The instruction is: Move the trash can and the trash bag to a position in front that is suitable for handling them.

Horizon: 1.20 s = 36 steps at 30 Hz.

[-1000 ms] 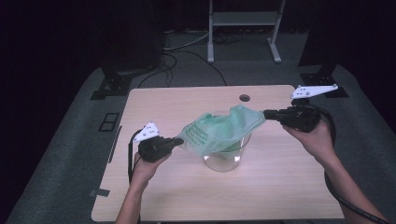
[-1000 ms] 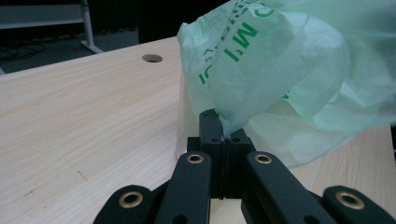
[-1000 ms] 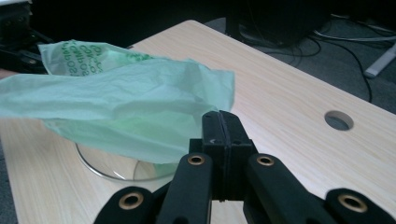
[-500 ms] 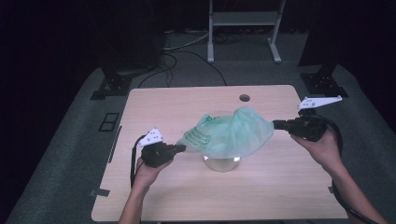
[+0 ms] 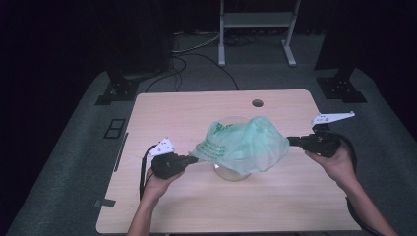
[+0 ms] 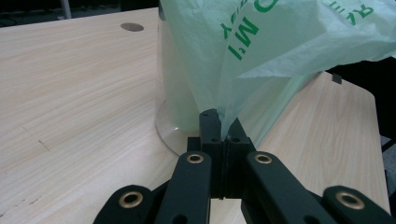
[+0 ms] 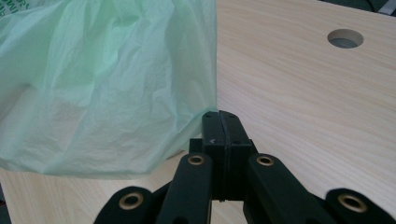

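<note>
While green bag [image 5: 243, 145] hides glass container [image 6: 175, 100], both grippers' fingers clench its edges.

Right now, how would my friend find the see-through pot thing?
Find the wooden table and look at its middle, between the two grippers. A green bag is stretched there, and the clear container stands under it. It is the one glassy thing, with a flared round foot.

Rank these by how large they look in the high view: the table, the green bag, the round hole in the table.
1. Table, the largest by far.
2. Green bag, stretched between the left tool and the right tool.
3. Round hole, clearly the smallest.
</note>
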Motion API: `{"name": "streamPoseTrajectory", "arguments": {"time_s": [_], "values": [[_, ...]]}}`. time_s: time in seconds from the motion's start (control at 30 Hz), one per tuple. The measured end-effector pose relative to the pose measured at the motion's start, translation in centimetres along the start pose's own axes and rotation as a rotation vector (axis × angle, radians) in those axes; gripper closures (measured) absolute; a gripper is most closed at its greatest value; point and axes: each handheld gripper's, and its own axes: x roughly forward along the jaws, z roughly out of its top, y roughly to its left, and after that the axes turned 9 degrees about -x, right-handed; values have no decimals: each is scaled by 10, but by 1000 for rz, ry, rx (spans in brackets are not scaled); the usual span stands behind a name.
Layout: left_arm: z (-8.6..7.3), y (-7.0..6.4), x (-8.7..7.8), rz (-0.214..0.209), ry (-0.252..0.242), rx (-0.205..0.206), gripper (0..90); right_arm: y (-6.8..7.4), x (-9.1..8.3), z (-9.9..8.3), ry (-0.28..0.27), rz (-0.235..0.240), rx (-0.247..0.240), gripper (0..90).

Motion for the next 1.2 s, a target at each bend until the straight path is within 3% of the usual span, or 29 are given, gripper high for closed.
{"name": "streamPoseTrajectory", "arguments": {"time_s": [0.3, 0.47, 0.53, 0.63, 0.8, 0.9, 1.03, 1.2], "values": [[1, -9, 3, -25, 1, 20, 900, -3, -5, -7, 4, -12, 10, 900], [2, -10, 5, -27, 8, 22, 900, -6, -1, -15, 17, 15, 35, 900], [4, -10, 4, -18, 1, 17, 830, -5, -1, -17, 11, 27, 36, 884], [7, -10, -1, -7, -5, 4, 698, -5, -6, -17, -6, 57, 32, 733], [11, -14, -7, 14, -15, 12, 492, 3, -20, -14, -29, 68, -14, 522], [13, -17, -8, 36, -19, 44, 429, 11, -26, -11, -35, 56, -55, 455], [16, -20, -9, 51, -19, 60, 393, 21, -30, -6, -53, 53, -111, 414], [20, -21, -9, 48, -25, 77, 427, 27, -26, 0, -62, 86, -157, 396]]}}
